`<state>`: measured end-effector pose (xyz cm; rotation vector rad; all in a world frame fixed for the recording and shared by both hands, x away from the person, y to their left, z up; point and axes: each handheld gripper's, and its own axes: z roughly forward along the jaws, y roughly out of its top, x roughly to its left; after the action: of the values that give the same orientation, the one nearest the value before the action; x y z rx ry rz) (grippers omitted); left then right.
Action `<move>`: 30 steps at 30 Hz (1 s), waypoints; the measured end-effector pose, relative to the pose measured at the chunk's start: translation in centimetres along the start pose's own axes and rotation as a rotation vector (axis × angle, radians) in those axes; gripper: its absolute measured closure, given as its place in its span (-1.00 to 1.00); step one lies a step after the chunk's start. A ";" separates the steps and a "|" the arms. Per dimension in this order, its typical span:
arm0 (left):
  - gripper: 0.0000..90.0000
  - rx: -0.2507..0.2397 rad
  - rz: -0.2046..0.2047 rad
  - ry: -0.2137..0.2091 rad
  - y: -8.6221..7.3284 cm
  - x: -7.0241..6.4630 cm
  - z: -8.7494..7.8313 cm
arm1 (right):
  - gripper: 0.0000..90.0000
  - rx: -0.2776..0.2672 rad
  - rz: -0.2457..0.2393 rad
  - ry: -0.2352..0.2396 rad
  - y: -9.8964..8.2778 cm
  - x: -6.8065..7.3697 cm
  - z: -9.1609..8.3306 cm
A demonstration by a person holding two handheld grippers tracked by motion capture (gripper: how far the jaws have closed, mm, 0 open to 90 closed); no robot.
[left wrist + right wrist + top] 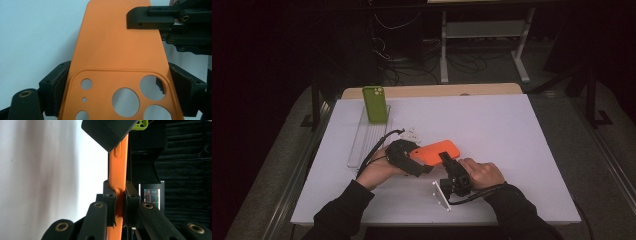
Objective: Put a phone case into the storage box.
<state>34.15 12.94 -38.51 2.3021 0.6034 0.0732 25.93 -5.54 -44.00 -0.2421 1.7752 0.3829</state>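
Note:
An orange phone case (439, 149) hangs just above the white table between my two grippers. My left gripper (420, 161) is shut on its camera-cutout end; in the left gripper view the black pads (58, 82) press both long edges of the orange case (117, 47). My right gripper (446, 160) is shut on the case's near side edge. In the right gripper view the orange case (119, 167) stands edge-on, pinched between my right gripper (120, 201) jaws. The right gripper's jaw also reaches in at the upper right of the left gripper view.
A green phone case (375, 104) stands upright in a clear slotted rack (361, 142) at the table's back left. Small white pieces (412, 134) lie beside the rack. The white table mat (497, 130) stretches open to the right. Dark floor, cables and a desk frame lie beyond.

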 end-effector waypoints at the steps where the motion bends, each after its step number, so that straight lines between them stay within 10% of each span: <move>1: -0.67 -0.007 -0.006 -0.003 0.0 0.0 0.1 | 0.82 0.001 0.001 0.001 0.0 0.0 0.0; 6: -0.69 -0.052 -0.050 -0.039 -0.2 0.3 0.1 | 0.84 0.002 0.002 -0.019 -0.1 -0.3 0.0; 17: -1.00 -0.100 -0.008 -0.038 -0.2 0.4 -0.8 | 0.84 0.011 0.054 -0.026 -0.3 -0.3 0.2; 30: -1.00 -0.124 -0.022 -0.030 -0.4 0.8 -1.2 | 0.83 0.070 0.240 0.073 -1.9 -1.5 0.4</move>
<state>34.43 14.33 -37.97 2.1731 0.5918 0.0635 27.34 -7.24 -42.92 0.0073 1.8920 0.4871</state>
